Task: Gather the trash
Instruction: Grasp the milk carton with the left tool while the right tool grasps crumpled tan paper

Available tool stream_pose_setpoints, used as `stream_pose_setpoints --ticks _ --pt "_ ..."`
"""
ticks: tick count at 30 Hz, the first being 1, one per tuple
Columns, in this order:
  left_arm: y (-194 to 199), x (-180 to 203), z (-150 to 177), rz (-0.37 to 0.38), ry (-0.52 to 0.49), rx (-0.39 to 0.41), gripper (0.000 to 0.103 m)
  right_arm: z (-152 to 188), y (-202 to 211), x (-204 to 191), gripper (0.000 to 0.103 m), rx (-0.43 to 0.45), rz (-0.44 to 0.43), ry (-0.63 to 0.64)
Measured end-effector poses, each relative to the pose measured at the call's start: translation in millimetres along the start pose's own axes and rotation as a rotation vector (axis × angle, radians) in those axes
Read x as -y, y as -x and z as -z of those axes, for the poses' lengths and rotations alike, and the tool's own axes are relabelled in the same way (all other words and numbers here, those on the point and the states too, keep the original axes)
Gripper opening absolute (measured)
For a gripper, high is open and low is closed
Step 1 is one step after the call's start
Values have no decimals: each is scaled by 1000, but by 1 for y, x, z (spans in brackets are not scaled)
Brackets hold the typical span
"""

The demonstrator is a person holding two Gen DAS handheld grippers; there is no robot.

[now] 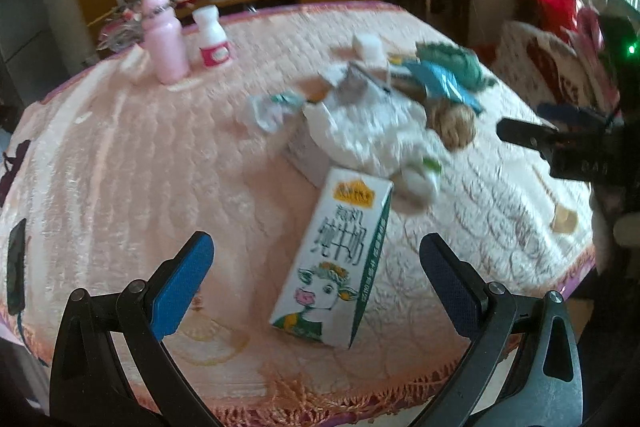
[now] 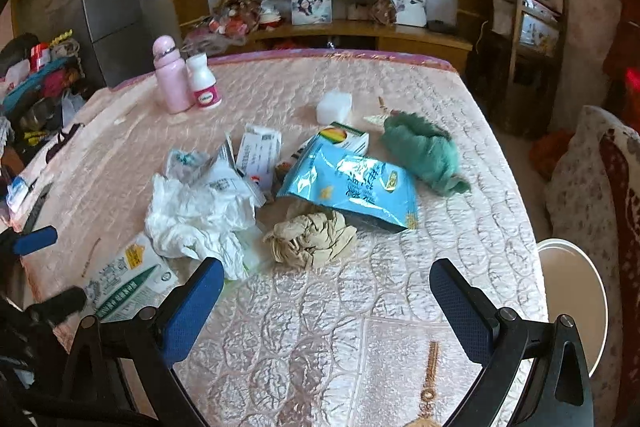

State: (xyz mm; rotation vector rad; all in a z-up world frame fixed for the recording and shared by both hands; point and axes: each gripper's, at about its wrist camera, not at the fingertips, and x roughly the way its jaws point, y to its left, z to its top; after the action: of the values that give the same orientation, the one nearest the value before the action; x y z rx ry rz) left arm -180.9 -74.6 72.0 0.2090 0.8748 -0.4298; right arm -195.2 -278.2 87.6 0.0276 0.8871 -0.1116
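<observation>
Both jaws wide open, empty. Left gripper (image 1: pixel 316 259) straddles milk carton (image 1: pixel 336 263) nr desk (image 2: pixel 500 227) edge. Right gripper (image 2: pixel 326 285) over bare cloth.

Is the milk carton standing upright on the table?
No, the milk carton lies flat on the pink tablecloth, its printed cow face up, between the open fingers of the left gripper.
</observation>
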Motion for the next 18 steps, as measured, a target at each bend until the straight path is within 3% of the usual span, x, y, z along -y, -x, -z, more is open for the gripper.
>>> stream_pose_setpoints --ticks 9,12,15,17,18 --pt "-29 7 -1 -3 -45 -46 102 -5 -43 12 82 -86 -72 -80" --pt "-36 6 -1 8 -45 -77 82 -8 -53 12 79 -96 -88 -94" --pt "-43 5 1 35 -30 -117 57 -10 -65 12 60 -118 -112 -113" --pt "-41 5 2 35 -27 -115 57 -9 -72 12 45 -141 -143 -126" --pt "-39 6 2 31 -31 -112 57 -8 -74 12 42 -147 -150 -130"
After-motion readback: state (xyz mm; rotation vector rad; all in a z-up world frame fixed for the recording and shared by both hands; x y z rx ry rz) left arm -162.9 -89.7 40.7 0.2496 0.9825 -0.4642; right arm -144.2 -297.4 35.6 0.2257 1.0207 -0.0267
